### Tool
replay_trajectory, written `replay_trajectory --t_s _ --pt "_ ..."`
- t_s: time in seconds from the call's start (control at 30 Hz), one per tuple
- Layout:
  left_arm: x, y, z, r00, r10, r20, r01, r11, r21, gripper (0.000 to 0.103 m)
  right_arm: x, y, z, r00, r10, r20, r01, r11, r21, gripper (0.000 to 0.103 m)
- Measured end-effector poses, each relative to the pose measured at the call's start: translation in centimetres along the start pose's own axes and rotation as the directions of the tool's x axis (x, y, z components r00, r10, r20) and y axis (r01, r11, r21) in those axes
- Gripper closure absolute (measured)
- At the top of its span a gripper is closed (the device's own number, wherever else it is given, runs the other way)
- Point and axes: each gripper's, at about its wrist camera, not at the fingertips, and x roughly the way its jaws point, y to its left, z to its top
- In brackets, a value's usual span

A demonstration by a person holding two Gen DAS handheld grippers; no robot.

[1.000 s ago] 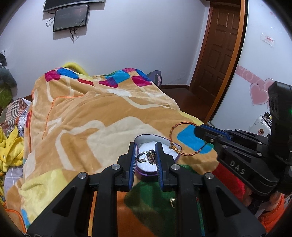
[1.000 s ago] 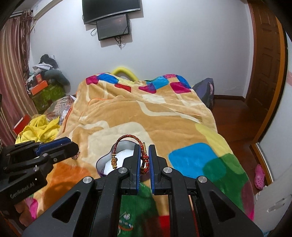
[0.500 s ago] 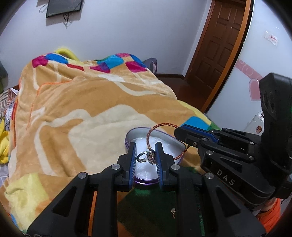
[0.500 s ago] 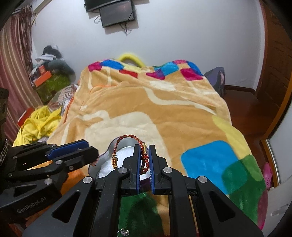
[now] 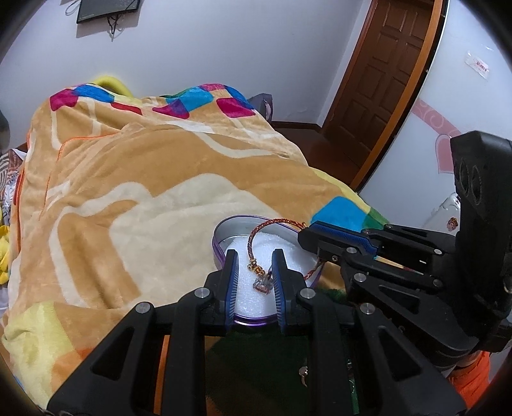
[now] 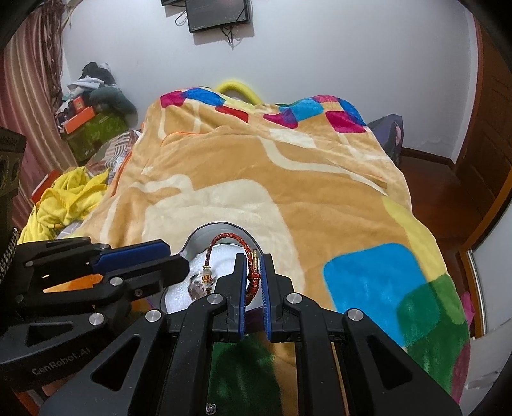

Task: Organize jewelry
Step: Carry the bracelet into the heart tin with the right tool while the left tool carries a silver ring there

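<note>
White walls and a dark wooden door (image 5: 380, 80) frame a bed spread with a plush tan blanket (image 5: 134, 198) patterned in cream, blue, magenta and green blocks. On the blanket sits a heart-shaped purple tin (image 5: 224, 224), lid off, lined with white foam (image 5: 272, 246).

Both pairs of tongs point down over this tin. The left tongs (image 5: 255, 283) are clenched on a small ring (image 5: 263, 283) with a sparkling setting, which sits between the blue pads just above the foam. The right tongs (image 6: 253, 276) are clamped tight on a braided red cord bracelet (image 6: 228, 238) near its gold-coloured end piece; the cord arches up from the pads and curves over the tin, with a few gold beads (image 5: 256, 268) hanging on its lower end close to the ring. In the left wrist view the right tongs enter from the right side, their tips at the tin's rim; in the right wrist view the left tongs come in from the left, tips over the tin's near edge.

A yellow garment (image 6: 64, 198) lies crumpled beside the bed, and a dark screen (image 6: 217, 14) hangs on the far wall.
</note>
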Motion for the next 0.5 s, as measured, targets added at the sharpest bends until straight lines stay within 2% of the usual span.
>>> replay_trajectory --t_s 0.3,0.5 --pt "-2.5 -0.4 0.4 0.999 0.012 0.041 -0.013 1.0 0.004 0.083 -1.3 0.4 0.2 1.0 -0.012 0.011 0.012 1.0 0.0 0.092" --pt "-5.1 -0.9 0.3 0.997 0.023 0.077 -0.024 1.0 0.013 0.078 -3.6 0.9 0.2 0.997 -0.036 0.062 0.036 0.999 -0.006 0.074"
